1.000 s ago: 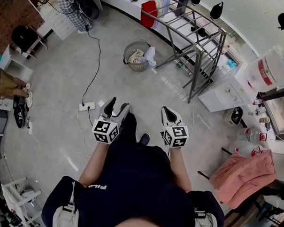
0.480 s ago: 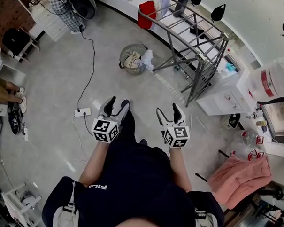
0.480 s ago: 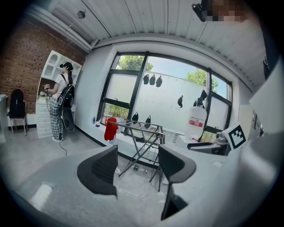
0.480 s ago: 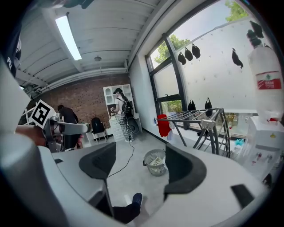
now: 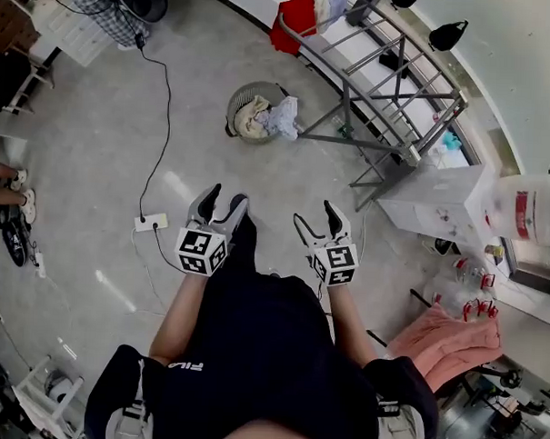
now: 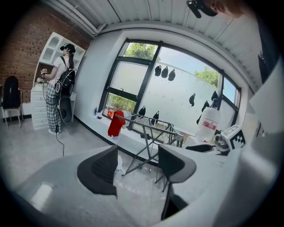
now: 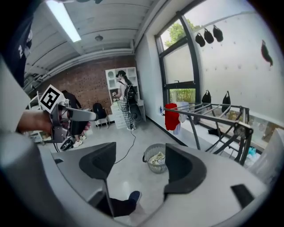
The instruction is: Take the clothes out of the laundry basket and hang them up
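Now the grey, shiny floor [image 5: 96, 161] lies under both grippers. Well ahead of the left gripper [image 5: 226, 196] and the right gripper [image 5: 313, 214] stands the round wire laundry basket [image 5: 237, 96], with light clothes [image 5: 261, 118] inside. The drying rack [image 5: 390, 92] stands further to the right. The left jaws stand wide and empty. The right jaws have just been opening and are empty too.

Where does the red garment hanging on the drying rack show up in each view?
Head view: red garment at top centre, on the rack's end.
Left gripper view: left of centre, at the rack's left end.
Right gripper view: centre right, up-right of the basket.
Shared landmark: drying rack.
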Available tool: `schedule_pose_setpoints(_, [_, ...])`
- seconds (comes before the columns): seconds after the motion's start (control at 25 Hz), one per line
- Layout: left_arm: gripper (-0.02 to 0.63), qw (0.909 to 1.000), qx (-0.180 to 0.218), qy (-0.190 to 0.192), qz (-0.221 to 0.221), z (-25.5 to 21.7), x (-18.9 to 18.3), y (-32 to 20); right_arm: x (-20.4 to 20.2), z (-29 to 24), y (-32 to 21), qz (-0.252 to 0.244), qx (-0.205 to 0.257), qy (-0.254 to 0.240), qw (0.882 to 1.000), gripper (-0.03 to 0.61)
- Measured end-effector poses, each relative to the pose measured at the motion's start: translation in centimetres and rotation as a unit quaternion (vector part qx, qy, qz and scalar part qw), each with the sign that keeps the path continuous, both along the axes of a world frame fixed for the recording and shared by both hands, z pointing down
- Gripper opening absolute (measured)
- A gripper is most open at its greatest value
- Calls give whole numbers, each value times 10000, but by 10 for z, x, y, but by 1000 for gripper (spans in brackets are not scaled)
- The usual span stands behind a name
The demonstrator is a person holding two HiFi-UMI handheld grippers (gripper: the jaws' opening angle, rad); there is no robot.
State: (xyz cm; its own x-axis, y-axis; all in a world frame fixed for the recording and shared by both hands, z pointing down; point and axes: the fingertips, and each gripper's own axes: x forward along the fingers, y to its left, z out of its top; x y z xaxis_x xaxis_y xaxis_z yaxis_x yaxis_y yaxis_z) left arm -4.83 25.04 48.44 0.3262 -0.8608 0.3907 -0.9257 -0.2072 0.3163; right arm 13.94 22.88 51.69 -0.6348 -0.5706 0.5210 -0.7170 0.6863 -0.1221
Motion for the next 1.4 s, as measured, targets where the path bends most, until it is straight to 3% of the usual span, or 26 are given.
schedule_pose_setpoints(0.28, [273,9987,40,36,507,-8,-45,-84,-37,8,-88,684,-601,-533,9944,345])
schedule_pose_setpoints(0.48, [273,9970,-135,15,756,10,-54,-122,-41,26,-129,923,-634,-328,9932,344])
schedule_pose_setpoints(0.68, [273,9950,-311,-89,948,42,-48,-159,-33,66,-172,1196,-840,-432,9883,344])
schedule_pose_setpoints(0.96, [273,9940,-389,-290,977,106,-44,-207,-25,178,-220,1307,-1034,-383,9853,341])
schedule_pose_setpoints(1.24, [273,9951,-210,-322,911,188,-32,-254,-22,315,-282,1025,-1124,-155,9882,325])
schedule_pose_setpoints(1.4, [273,9951,-457,-215,854,258,-30,-252,-24,403,-300,778,-1294,-186,9884,316])
